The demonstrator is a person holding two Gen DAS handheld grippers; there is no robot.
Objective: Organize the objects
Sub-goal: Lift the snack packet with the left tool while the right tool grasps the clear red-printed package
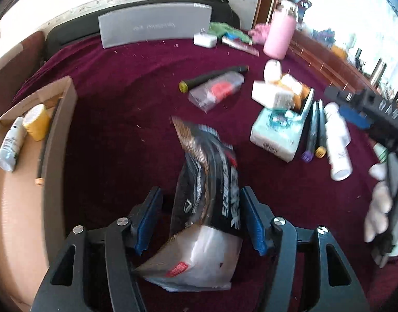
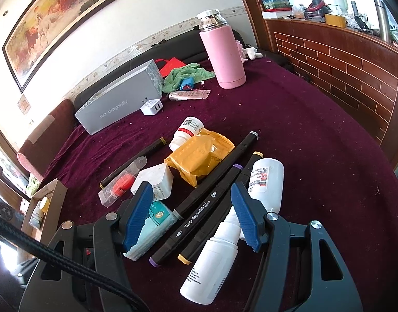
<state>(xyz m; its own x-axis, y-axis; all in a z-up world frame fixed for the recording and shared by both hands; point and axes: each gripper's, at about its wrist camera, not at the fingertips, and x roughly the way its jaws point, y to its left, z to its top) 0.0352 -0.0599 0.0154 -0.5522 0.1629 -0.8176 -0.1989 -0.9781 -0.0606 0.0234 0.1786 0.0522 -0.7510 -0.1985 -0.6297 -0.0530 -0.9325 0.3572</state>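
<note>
In the left wrist view my left gripper stands wide around a black and white snack bag, blurred by motion; the right pad touches the bag, the left pad is apart from it. A cardboard box at the left holds a yellow jar and a small white bottle. My right gripper shows at the right edge. In the right wrist view my right gripper is open above two black markers, a white spray bottle and a tissue pack.
On the maroon cloth lie a yellow packet, white pill bottles, a pink flask, a grey box, a charger, a green towel and a clear pack with a red part.
</note>
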